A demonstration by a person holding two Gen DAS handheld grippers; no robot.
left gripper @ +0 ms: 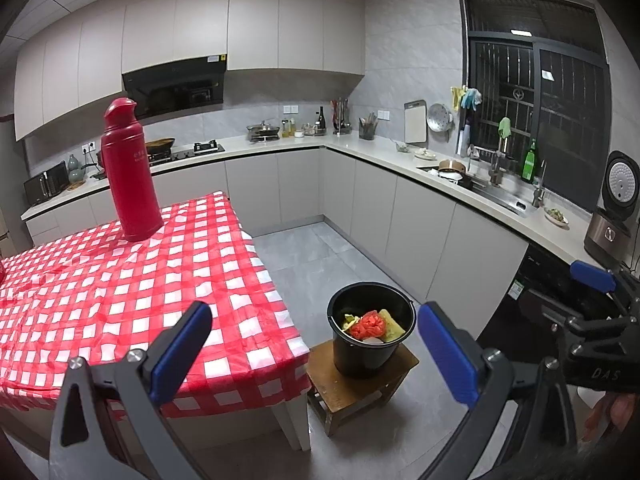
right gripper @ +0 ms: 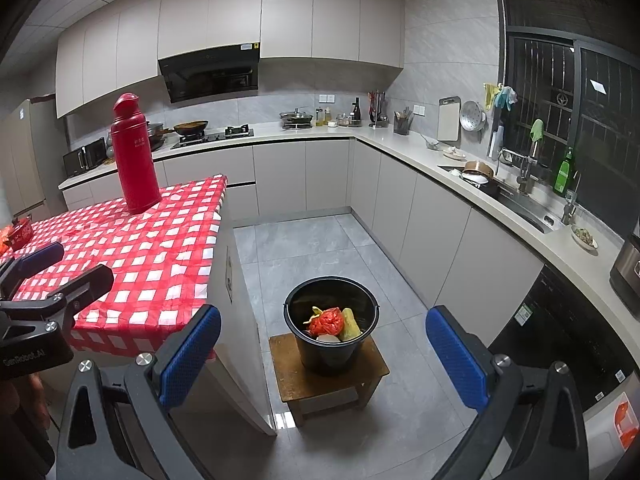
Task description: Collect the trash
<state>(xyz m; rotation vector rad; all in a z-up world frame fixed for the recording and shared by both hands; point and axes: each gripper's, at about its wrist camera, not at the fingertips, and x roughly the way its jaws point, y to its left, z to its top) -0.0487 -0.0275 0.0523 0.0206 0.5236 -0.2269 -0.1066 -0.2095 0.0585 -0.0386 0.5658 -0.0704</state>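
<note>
A black bucket [left gripper: 370,330] [right gripper: 330,322] stands on a small wooden stool [left gripper: 356,384] [right gripper: 328,376] on the floor beside the table. It holds a crumpled red bag [left gripper: 368,323] [right gripper: 327,321], yellow-green scraps and something white. My left gripper [left gripper: 316,354] is open and empty, held over the table's near corner, left of and above the bucket. My right gripper [right gripper: 324,360] is open and empty, held above the floor in front of the bucket. Each gripper also shows at the edge of the other's view.
A table with a red-and-white checked cloth [left gripper: 132,292] [right gripper: 140,256] carries a tall red thermos [left gripper: 130,172] [right gripper: 134,156] and a small red item [right gripper: 20,234] at its left edge. An L-shaped counter with stove, sink [right gripper: 516,200] and dishes runs along the walls. A grey tiled floor [right gripper: 320,248] lies between.
</note>
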